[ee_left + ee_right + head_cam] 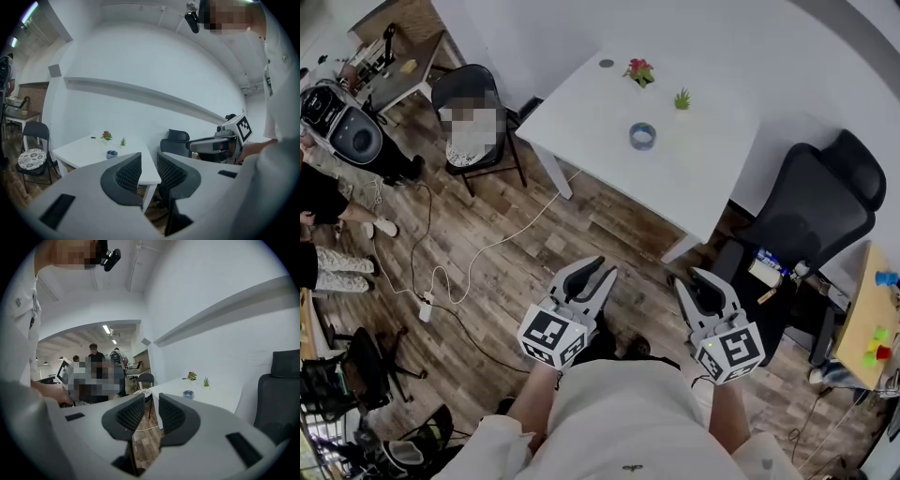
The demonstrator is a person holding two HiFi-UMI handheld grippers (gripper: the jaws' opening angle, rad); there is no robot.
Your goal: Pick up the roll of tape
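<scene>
The roll of tape (642, 136), blue-grey, lies flat near the middle of the white table (712, 178), well ahead of both grippers. It shows small and far off as the tape roll (111, 154) in the left gripper view and as the tape roll (188, 394) in the right gripper view. My left gripper (602, 270) and right gripper (701, 277) hang side by side over the wooden floor, short of the table. The left gripper (148, 161) is open with nothing between its pads. The right gripper (151, 399) is open and empty too.
Two small potted plants (639, 71) (682, 98) stand behind the tape. A black office chair (816, 206) sits at the table's right, a black chair with a cushion (473, 122) at its left. A white cable (487, 248) runs across the floor. People stand at far left.
</scene>
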